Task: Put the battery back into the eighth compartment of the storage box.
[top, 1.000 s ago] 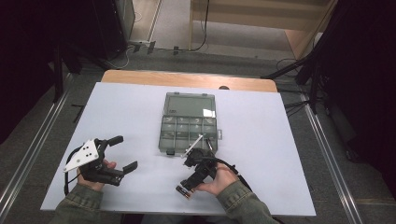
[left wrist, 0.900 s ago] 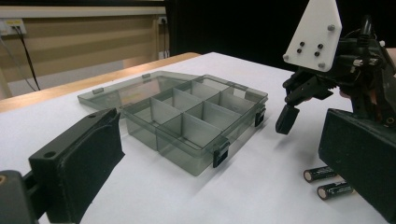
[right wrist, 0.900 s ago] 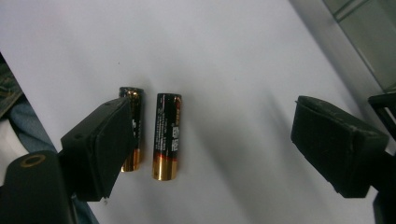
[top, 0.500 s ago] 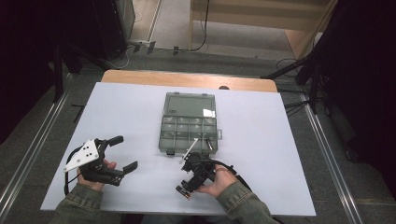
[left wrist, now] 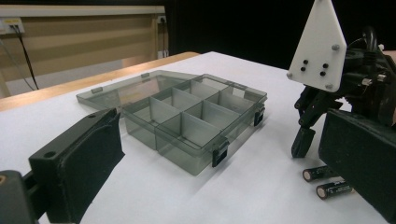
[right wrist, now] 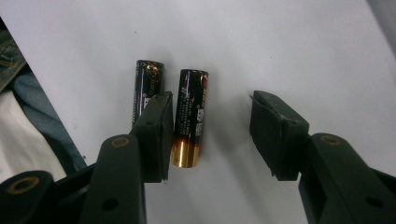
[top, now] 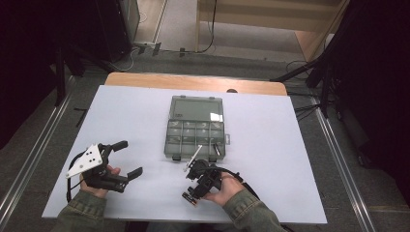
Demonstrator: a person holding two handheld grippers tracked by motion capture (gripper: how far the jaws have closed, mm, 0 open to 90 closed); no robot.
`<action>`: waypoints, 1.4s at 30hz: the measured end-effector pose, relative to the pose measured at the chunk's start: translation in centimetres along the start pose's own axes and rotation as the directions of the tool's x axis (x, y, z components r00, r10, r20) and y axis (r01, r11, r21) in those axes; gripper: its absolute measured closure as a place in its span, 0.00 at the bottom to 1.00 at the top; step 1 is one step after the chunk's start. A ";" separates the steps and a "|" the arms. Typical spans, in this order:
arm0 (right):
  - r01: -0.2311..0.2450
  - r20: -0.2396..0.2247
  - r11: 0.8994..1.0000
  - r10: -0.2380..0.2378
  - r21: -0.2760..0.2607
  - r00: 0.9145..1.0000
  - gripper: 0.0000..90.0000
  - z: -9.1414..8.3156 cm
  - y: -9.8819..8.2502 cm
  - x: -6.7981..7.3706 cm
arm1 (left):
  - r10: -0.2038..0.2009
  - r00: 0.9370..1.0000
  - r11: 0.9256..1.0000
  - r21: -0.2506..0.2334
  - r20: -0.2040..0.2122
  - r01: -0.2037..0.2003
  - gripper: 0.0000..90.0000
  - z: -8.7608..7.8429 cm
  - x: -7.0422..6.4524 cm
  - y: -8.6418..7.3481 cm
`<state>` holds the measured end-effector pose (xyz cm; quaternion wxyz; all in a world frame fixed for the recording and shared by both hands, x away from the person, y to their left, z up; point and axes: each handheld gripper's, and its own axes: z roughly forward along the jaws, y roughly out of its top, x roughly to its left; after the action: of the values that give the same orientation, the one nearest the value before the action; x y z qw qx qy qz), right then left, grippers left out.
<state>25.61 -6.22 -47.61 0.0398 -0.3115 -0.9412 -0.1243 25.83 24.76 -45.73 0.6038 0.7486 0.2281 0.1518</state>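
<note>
Two black-and-gold AA batteries (top: 190, 197) lie side by side on the white table near its front edge. In the right gripper view, my right gripper (right wrist: 217, 135) is open and points down at them. Its left jaw stands between the two, so the right battery (right wrist: 190, 112) lies between the jaws, close against that jaw's pad, and the left battery (right wrist: 148, 86) lies outside them. My right gripper (top: 193, 191) is just in front of a smoky grey compartment box (top: 196, 128) with its lid open. My left gripper (top: 126, 158) is open and holds nothing.
The box's compartments (left wrist: 187, 116) look empty from the left gripper view, where the right gripper (left wrist: 317, 107) and the batteries (left wrist: 327, 182) also show. A wooden strip (top: 193, 83) runs along the table's far edge. Metal rails flank the table.
My right gripper has tipped down and shifted slightly left and toward the front edge, over the batteries. The left gripper has stayed still.
</note>
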 end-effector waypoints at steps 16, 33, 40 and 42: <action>0.011 0.035 1.000 -0.011 0.014 0.999 0.86 0.1 0.1 0.7 | 0.001 1.000 1.000 0.003 0.000 -0.001 0.00 0.0 0.0 0.0; -0.009 0.007 1.000 0.009 -0.002 1.000 0.87 -0.1 0.0 0.0 | 0.000 1.000 1.000 0.000 0.000 0.000 0.00 0.0 0.0 0.0; -0.054 -0.048 0.995 0.051 -0.084 0.998 0.87 -1.4 -0.4 -1.0 | 0.000 1.000 1.000 0.002 -0.001 0.000 0.00 0.0 0.0 0.0; -0.066 -0.067 0.992 0.059 -0.110 0.996 0.87 -1.9 -0.5 -1.4 | 0.000 1.000 1.000 0.001 -0.002 0.000 0.00 0.0 0.0 0.0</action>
<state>26.40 -7.85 -46.13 0.0561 -0.3382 -0.9209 -0.1856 25.82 24.74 -45.73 0.6032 0.7488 0.2287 0.1523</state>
